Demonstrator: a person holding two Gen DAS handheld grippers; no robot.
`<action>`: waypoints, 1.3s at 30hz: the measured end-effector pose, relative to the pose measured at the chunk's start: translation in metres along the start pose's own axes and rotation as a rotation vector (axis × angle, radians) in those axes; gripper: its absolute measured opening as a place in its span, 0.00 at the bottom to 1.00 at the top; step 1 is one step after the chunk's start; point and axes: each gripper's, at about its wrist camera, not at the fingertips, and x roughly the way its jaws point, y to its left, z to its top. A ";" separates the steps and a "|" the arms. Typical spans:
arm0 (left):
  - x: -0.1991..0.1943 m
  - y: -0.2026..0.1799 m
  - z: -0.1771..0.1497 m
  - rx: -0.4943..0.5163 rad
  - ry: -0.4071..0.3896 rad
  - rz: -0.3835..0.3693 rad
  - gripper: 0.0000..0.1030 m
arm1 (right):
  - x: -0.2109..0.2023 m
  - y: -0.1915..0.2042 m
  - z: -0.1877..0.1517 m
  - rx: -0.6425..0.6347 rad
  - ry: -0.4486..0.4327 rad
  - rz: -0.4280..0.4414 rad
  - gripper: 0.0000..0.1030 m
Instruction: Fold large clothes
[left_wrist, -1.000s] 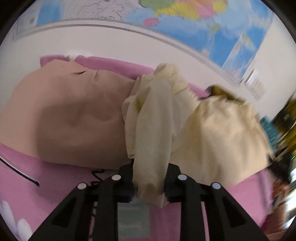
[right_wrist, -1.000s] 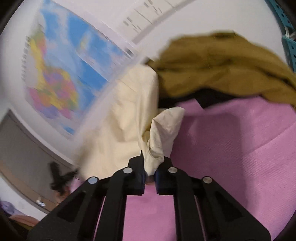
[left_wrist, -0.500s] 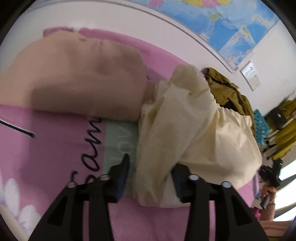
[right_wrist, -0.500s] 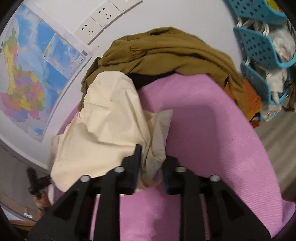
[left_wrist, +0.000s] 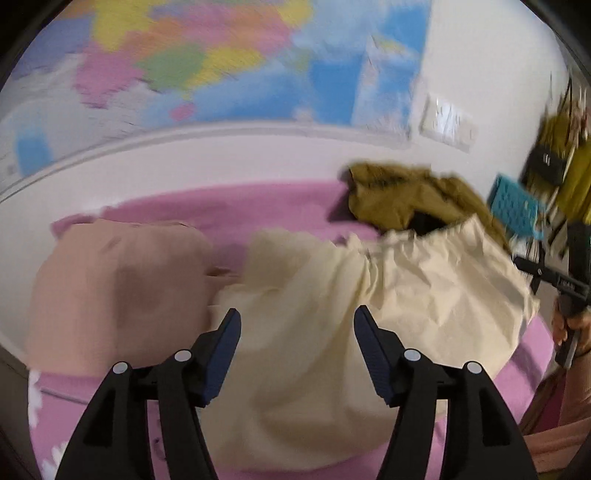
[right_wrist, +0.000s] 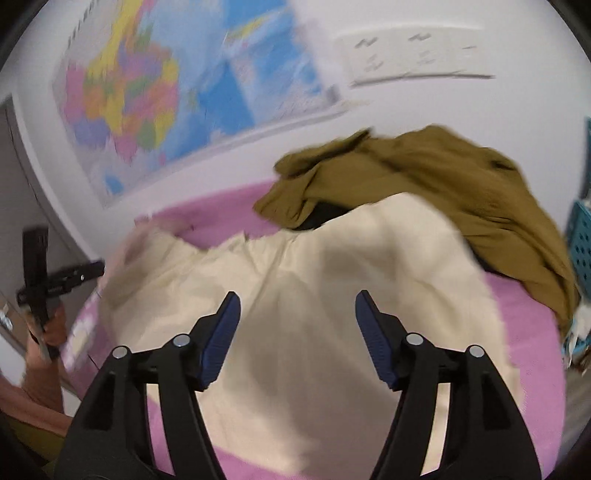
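A cream garment (left_wrist: 332, 317) lies spread and rumpled on the pink bed cover (left_wrist: 229, 214); it also shows in the right wrist view (right_wrist: 332, 295). My left gripper (left_wrist: 297, 325) is open and empty just above its near part. My right gripper (right_wrist: 297, 310) is open and empty above the same cloth. The right gripper shows at the right edge of the left wrist view (left_wrist: 565, 284); the left gripper shows at the left edge of the right wrist view (right_wrist: 44, 280).
A folded tan garment (left_wrist: 110, 280) lies left of the cream one. An olive garment (right_wrist: 424, 184) is heaped behind it by the wall. A teal basket (left_wrist: 517, 210) stands at the right. A map (right_wrist: 155, 96) hangs on the wall.
Both grippers have opened and let go of the cream garment, which now lies on the bed. Both have pulled back and tilted up toward the wall.
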 end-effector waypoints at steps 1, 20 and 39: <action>0.019 -0.006 0.004 0.017 0.045 0.019 0.59 | 0.017 0.007 0.004 -0.007 0.027 0.022 0.65; 0.118 0.019 0.043 -0.129 0.191 0.104 0.21 | 0.071 0.018 0.029 -0.047 0.003 -0.007 0.01; 0.061 0.018 0.022 -0.020 -0.003 0.056 0.43 | 0.040 -0.021 0.006 0.033 -0.025 0.026 0.33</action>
